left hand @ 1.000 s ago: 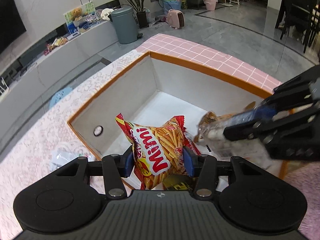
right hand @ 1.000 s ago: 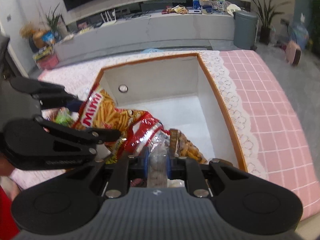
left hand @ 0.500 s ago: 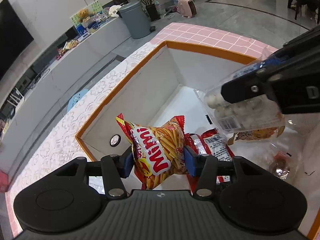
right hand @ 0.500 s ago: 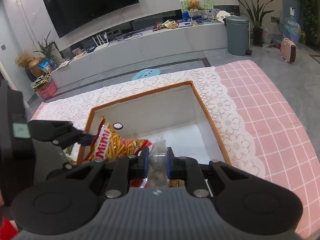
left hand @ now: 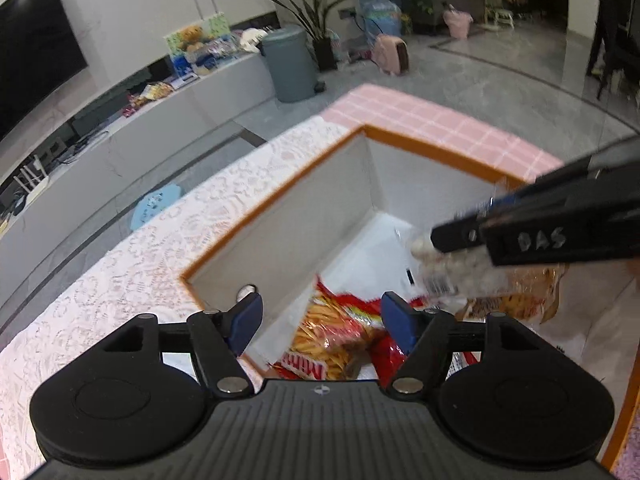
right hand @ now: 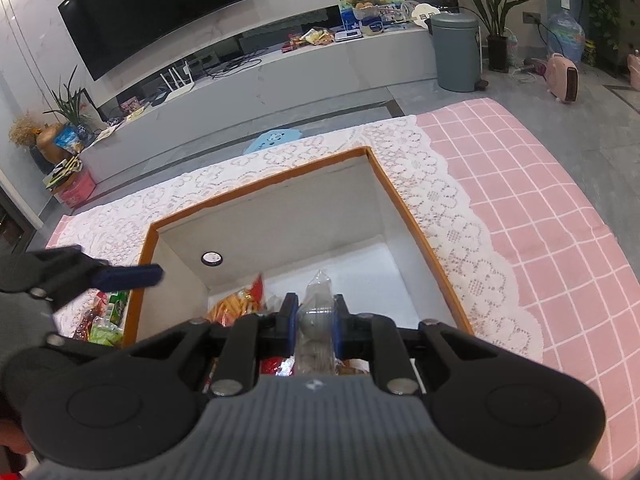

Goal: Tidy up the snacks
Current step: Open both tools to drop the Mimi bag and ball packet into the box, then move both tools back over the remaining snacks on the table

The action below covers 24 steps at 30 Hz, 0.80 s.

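An orange-rimmed box [left hand: 280, 204] with grey walls and white floor sits on the lace-covered table; it also shows in the right wrist view [right hand: 404, 200]. The red Mimi stick-snack bag [left hand: 340, 332] lies on the box floor, below my left gripper [left hand: 322, 316], which is open and empty above the box's near corner. My right gripper [right hand: 314, 314] is shut on a clear pack of round snacks [right hand: 318, 316] and holds it over the box; the pack also shows in the left wrist view [left hand: 448, 272]. The Mimi bag shows in the right wrist view [right hand: 236, 304].
A clear bag of golden snacks [left hand: 520, 300] lies in the box under the right gripper. Several loose snack packs [right hand: 102, 320] lie on the lace cloth left of the box. Pink checked cloth [right hand: 540, 184] covers the table to the right.
My left gripper opened and let go of the Mimi bag, which dropped onto the box floor. My right gripper, still holding the clear pack, rose a little over the box.
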Each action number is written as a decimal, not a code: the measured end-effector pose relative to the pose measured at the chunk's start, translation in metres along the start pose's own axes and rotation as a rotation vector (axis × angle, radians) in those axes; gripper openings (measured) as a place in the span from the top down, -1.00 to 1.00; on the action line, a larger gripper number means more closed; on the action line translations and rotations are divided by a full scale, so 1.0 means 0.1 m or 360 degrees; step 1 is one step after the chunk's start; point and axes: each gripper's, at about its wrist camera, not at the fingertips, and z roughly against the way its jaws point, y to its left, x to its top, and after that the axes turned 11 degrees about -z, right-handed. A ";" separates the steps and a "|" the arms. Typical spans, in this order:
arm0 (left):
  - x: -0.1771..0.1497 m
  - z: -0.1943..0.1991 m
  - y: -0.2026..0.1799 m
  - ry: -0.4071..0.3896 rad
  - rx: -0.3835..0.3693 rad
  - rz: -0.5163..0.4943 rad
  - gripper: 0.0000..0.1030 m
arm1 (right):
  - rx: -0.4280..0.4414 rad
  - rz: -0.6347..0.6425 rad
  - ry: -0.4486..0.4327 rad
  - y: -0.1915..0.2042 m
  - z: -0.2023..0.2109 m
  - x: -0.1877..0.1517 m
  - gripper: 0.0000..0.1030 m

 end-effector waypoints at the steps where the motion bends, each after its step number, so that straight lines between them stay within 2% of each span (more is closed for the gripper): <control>1: -0.01 0.03 0.02 -0.0010 0.0016 0.0019 -0.55 | -0.0001 -0.0001 0.0002 0.01 -0.02 0.00 0.72; 5: -0.04 0.12 0.13 -0.0021 0.0054 0.0109 -0.55 | 0.0039 -0.0026 0.0009 0.05 -0.09 0.02 0.72; 11: -0.15 0.19 0.27 -0.0008 0.0055 0.0201 -0.55 | -0.0052 -0.0002 0.0024 0.10 -0.28 0.04 0.71; 17: -0.21 0.25 0.30 -0.0006 0.0050 0.0220 -0.55 | -0.0125 -0.0014 0.0005 0.08 -0.26 0.06 0.45; 24: -0.28 0.35 0.30 -0.0009 0.0039 0.0233 -0.55 | -0.0159 0.0049 -0.0039 0.15 -0.08 0.06 0.35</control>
